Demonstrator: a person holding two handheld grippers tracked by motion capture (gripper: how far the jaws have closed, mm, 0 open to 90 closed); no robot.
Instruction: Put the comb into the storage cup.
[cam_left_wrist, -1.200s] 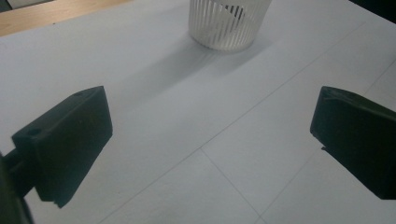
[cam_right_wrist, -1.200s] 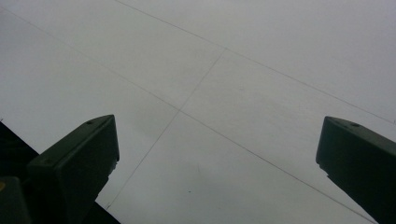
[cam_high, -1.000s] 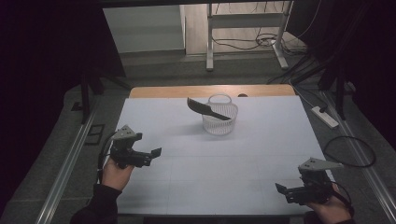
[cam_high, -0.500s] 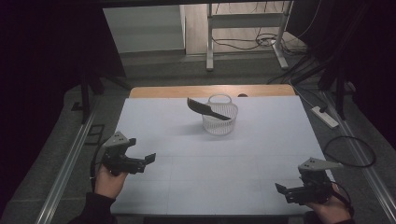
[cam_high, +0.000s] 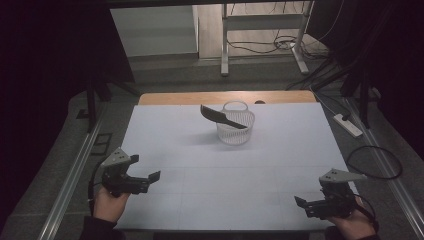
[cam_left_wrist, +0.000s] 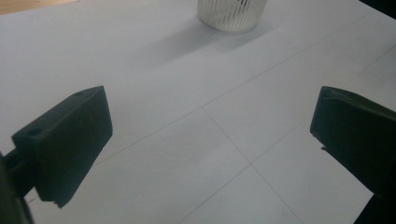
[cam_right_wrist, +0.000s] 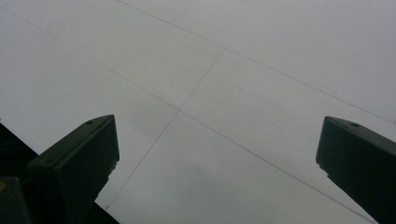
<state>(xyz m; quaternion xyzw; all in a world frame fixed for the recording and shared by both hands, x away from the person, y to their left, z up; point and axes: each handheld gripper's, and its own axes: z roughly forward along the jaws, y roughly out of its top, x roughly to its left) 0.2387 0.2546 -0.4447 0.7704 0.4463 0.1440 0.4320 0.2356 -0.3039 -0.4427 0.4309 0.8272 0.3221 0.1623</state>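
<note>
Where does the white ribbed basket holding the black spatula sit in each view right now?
High view: white ribbed basket stands at centre, toward the table's far edge, black spatula leaning out leftward.
Left gripper view: basket's lower wall at the top edge, right of centre.
Right gripper view: not in it.
Shared landmark: the white gridded table sheet.

Rig appearance: two hand-held black grippers.
Left gripper (cam_high: 150, 179) and right gripper (cam_high: 302, 204) each have blocky matte-black jaws with a small hole near the tip, a grey three-cornered plate on top and a black trailing cable. Dark sleeve at left wrist.
</note>
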